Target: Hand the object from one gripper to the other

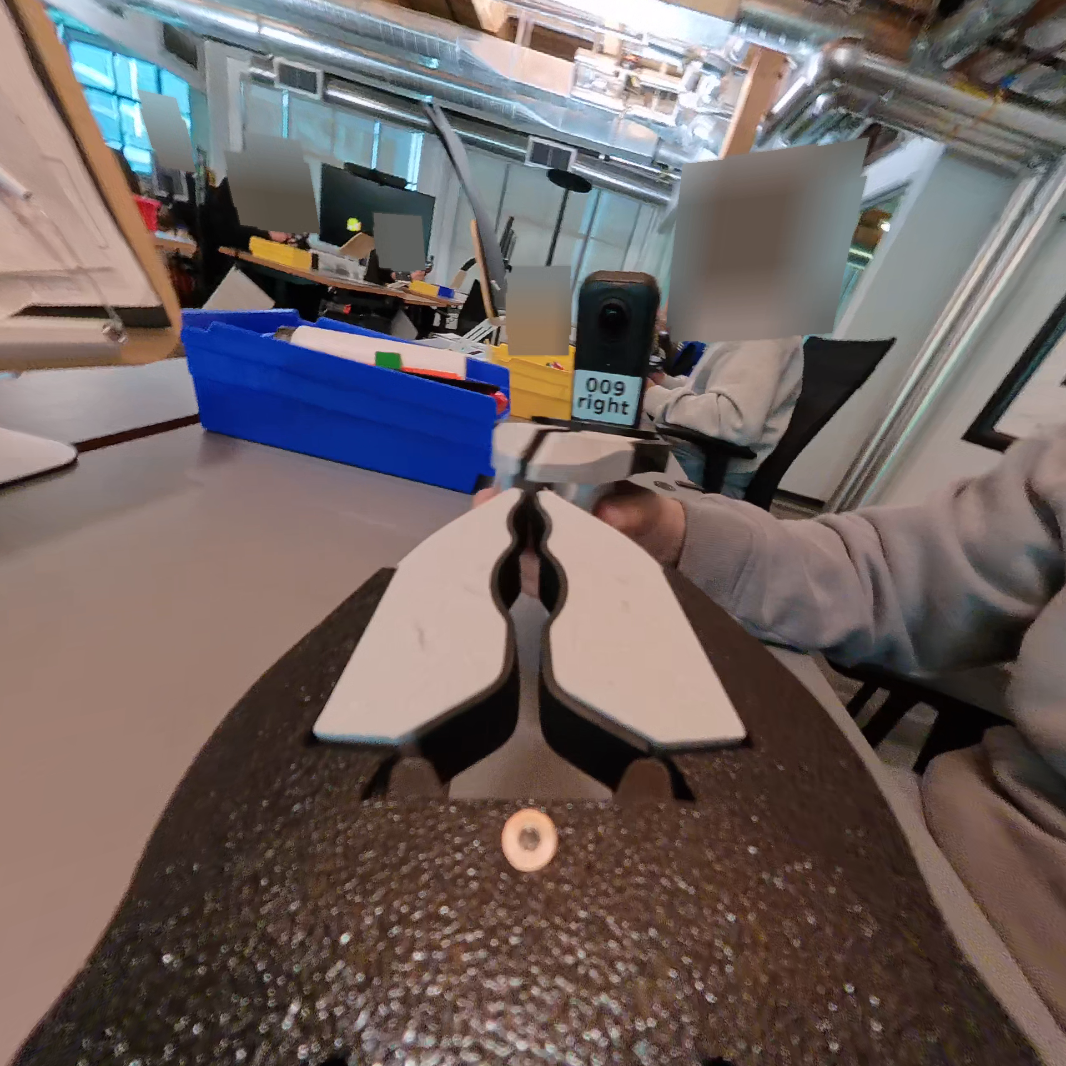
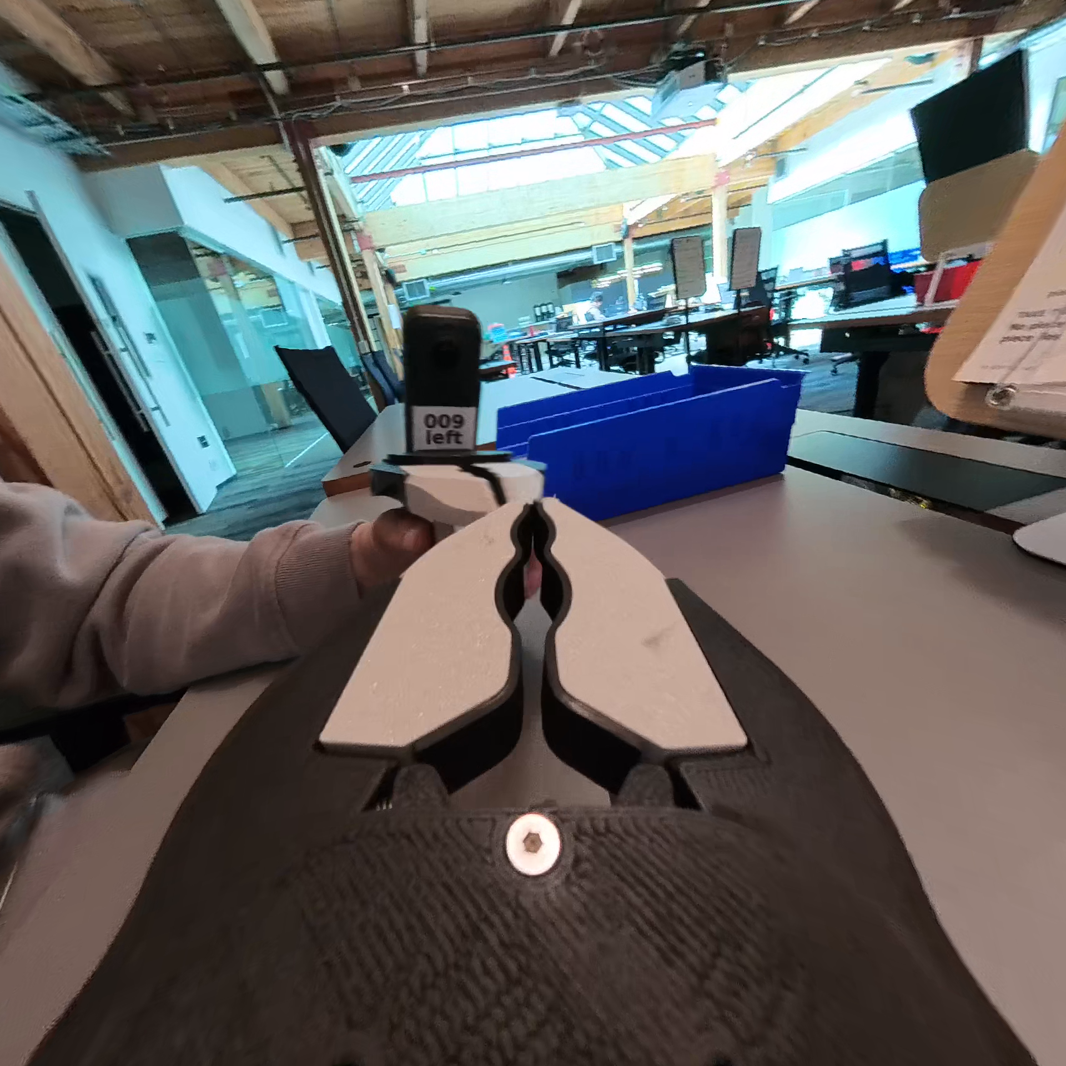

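Note:
No object to hand over shows in either view. My left gripper (image 1: 528,497) is shut, its white fingers closed tip to tip with nothing seen between them. My right gripper (image 2: 534,509) is shut the same way and looks empty. The two grippers face each other above the grey table (image 1: 173,577), tips almost touching. The right gripper (image 1: 522,461) shows in the left wrist view with its black camera on top, held by a hand in a grey sleeve (image 1: 836,554). The left gripper (image 2: 496,484) shows in the right wrist view, also held by a grey-sleeved hand (image 2: 173,582).
A blue bin (image 1: 346,398) holding several items stands on the table behind the grippers; it also shows in the right wrist view (image 2: 652,438). A yellow bin (image 1: 536,381) sits beyond it. A white monitor base (image 1: 29,455) is at the left. A seated person (image 1: 732,392) is behind. Left and right tips are no more than a few centimetres apart.

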`<state>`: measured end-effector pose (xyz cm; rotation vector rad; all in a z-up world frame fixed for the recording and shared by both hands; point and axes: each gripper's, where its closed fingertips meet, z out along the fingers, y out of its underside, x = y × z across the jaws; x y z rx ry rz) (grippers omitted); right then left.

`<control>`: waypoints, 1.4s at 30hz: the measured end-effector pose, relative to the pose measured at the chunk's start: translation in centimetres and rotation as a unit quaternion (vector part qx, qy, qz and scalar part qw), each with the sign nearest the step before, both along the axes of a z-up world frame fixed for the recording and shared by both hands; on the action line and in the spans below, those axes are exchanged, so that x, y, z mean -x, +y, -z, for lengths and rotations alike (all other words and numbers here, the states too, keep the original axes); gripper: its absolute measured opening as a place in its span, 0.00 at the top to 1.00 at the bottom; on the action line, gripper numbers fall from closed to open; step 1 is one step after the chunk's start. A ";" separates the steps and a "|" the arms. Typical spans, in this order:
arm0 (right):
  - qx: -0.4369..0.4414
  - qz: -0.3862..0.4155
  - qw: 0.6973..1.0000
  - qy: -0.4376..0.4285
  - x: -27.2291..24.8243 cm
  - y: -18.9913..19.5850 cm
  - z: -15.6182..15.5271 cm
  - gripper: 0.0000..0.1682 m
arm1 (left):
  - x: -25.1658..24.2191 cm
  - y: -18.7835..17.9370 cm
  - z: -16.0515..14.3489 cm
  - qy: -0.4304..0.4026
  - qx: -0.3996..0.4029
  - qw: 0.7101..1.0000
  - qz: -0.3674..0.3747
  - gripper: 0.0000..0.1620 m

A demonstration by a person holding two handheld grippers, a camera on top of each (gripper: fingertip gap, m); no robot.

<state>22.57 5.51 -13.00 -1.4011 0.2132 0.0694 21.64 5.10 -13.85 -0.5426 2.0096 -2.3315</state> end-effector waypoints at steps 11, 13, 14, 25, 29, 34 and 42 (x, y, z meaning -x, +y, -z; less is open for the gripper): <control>0.015 0.143 0.989 -0.040 -5.0 -6.0 -1.9 0.99 | -1.1 0.5 0.8 -0.045 -0.055 0.995 -0.064 1.00; 0.050 0.238 0.970 -0.030 -7.6 -8.3 -1.2 0.98 | -1.3 0.5 1.1 -0.038 -0.059 0.995 -0.067 1.00; 0.095 0.276 0.956 -0.026 -8.7 -9.1 0.0 0.95 | -1.5 0.6 1.3 -0.036 -0.062 0.995 -0.071 1.00; 0.304 0.312 0.897 -0.073 -10.3 -9.9 5.5 0.86 | -3.7 0.4 4.9 -0.083 -0.221 0.958 -0.162 0.93; 0.260 0.370 0.887 -0.099 -11.0 -10.7 3.6 0.84 | -5.7 -2.4 8.2 -0.027 -0.340 0.926 -0.165 0.84; 0.269 0.389 0.874 -0.114 -11.4 -11.1 3.9 0.81 | -8.7 -6.5 11.6 0.076 -0.406 0.899 -0.146 0.80; 0.241 0.389 0.885 -0.081 -11.7 -11.6 3.7 0.80 | -11.5 -8.0 13.1 0.123 -0.433 0.876 -0.174 0.84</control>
